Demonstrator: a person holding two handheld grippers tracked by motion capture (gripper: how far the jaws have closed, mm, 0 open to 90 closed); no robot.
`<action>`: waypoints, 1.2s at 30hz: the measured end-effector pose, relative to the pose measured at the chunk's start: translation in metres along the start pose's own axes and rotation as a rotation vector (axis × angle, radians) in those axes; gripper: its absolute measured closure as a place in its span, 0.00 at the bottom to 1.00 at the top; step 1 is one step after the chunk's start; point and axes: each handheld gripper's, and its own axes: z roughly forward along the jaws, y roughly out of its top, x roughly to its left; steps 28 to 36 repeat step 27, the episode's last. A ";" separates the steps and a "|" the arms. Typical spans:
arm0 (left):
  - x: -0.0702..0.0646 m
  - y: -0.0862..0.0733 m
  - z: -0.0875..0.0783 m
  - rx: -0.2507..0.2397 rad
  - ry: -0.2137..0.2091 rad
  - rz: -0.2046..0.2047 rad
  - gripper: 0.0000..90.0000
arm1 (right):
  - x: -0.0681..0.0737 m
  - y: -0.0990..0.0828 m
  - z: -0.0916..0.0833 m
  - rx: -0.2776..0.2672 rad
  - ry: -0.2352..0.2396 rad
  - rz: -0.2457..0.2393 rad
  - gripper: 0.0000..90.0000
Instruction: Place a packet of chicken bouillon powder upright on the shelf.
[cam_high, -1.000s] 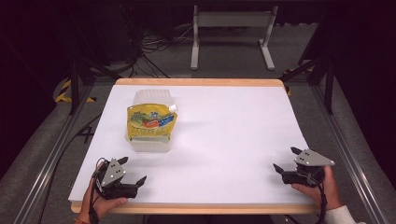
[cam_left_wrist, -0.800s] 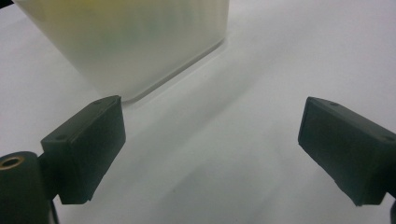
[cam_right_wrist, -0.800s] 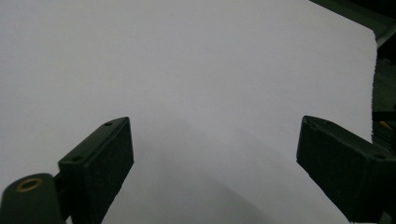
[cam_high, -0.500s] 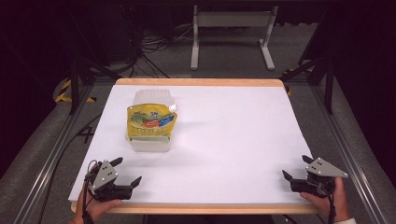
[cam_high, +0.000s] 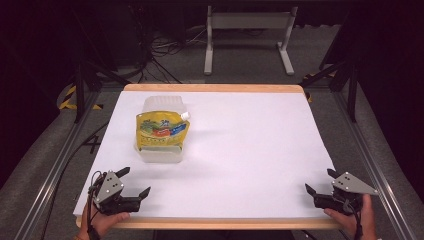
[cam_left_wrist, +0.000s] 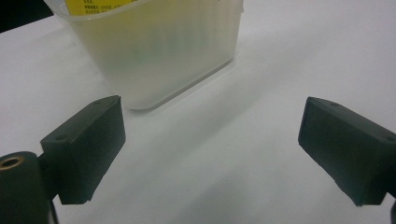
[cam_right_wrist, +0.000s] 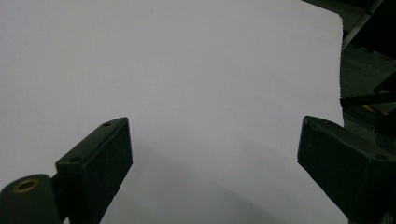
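Left claw at the tabletop's 7 o'clock corner, jaws wide apart, holding nothing, right claw at 5 o'clock, equally wide and empty, yellow pouch in tub toward 10 o'clock, near the left claw

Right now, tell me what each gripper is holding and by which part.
Nothing is held. The left gripper and the right gripper both stand open near the table's front edge, apart from the yellow pouch in its translucent container.

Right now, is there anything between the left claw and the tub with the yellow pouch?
Nothing: only bare white table lies between the left claw and the tub, as the high view and the left gripper view both show.
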 end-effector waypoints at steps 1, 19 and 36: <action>0.000 0.000 0.000 -0.003 0.002 0.002 0.09 | 0.001 0.000 0.000 0.000 0.002 0.002 0.12; 0.000 0.001 0.004 0.004 -0.006 0.001 0.09 | 0.002 0.000 0.004 0.012 0.002 -0.022 0.11; 0.001 -0.001 0.007 0.017 -0.013 0.004 0.08 | 0.004 0.000 0.005 0.028 -0.007 -0.026 0.11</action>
